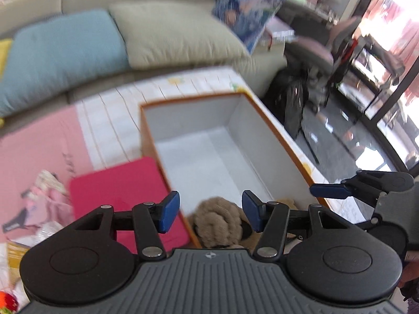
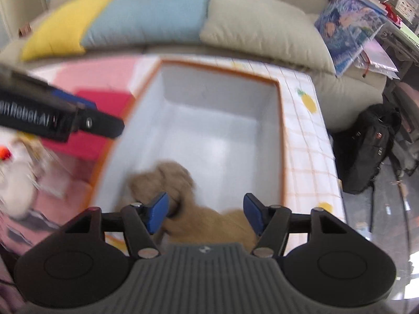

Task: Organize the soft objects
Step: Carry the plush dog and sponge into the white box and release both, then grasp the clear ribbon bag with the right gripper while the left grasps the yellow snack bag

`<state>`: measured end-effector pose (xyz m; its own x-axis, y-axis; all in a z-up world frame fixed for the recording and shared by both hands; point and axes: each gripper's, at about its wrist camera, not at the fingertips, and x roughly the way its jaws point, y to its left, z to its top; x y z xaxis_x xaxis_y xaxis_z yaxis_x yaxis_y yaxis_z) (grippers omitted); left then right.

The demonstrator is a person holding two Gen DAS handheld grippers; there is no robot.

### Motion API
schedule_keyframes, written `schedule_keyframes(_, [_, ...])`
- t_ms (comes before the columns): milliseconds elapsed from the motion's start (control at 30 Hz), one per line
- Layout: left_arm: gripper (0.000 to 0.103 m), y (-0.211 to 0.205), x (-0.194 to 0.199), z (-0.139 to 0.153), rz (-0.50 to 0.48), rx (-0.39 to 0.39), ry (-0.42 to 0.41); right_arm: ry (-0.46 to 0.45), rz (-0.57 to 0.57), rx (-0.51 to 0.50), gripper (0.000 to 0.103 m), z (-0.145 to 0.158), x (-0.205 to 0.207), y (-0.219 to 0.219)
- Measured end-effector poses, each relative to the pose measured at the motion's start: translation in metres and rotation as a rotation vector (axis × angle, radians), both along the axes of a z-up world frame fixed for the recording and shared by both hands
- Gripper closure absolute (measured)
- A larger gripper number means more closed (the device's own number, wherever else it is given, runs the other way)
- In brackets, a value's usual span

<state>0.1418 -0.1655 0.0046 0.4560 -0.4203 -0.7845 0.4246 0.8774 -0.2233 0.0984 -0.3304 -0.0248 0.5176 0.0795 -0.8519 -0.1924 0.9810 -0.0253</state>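
Hanging spread and empty above the box (image 2: 280, 120), the left gripper (image 1: 210, 213) and right gripper (image 2: 205, 213) pinch nothing, seemingly because the plush (image 2: 183, 196) already lies inside, at the near end, where soft things belong.

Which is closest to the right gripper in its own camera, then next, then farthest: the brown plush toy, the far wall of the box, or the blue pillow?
1. Brown plush toy, just beyond the right gripper, inside the box.
2. Far wall of the box, beyond the toy.
3. Blue pillow, on the sofa behind the box.
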Motion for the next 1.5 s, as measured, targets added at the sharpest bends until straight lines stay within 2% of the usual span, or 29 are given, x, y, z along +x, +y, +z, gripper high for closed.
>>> schedule_keyframes(33, [0.038,0.008,-0.005,0.005,0.011,-0.004,-0.025,-0.019,-0.005,0.023,0.039,0.004,0.000,0.006])
schedule_keyframes(133, [0.038,0.036,-0.020,0.011,0.072,-0.007,-0.078,-0.083,-0.041,0.086,0.029,0.014,-0.002,0.025])
schedule_keyframes(333, [0.038,0.096,-0.047,0.015,0.221,-0.002,-0.130,-0.178,-0.068,0.161,0.029,0.026,-0.006,0.064])
schedule_keyframes(500, [0.038,0.138,-0.070,0.013,0.341,0.017,-0.155,-0.215,-0.071,0.232,0.029,0.030,-0.016,0.096])
schedule_keyframes(600, [0.038,0.160,-0.084,0.007,0.387,0.033,-0.139,-0.221,-0.036,0.244,0.029,0.028,-0.025,0.117])
schedule_keyframes(800, [0.038,0.192,-0.107,-0.019,0.464,0.067,-0.052,-0.163,0.084,0.199,0.029,0.007,-0.037,0.160])
schedule_keyframes(1000, [0.038,0.214,-0.128,-0.038,0.509,0.089,0.011,-0.129,0.191,0.108,0.030,-0.015,-0.039,0.189])
schedule_keyframes(1200, [0.038,0.227,-0.127,-0.044,0.530,0.071,0.014,-0.154,0.310,0.015,0.034,-0.026,-0.040,0.216])
schedule_keyframes(1367, [0.038,0.227,-0.111,-0.045,0.511,0.093,0.005,-0.214,0.450,-0.064,0.040,-0.029,-0.031,0.237])
schedule_keyframes(1500, [0.037,0.227,-0.099,-0.051,0.475,0.120,-0.001,-0.215,0.510,-0.116,0.045,-0.036,-0.013,0.253])
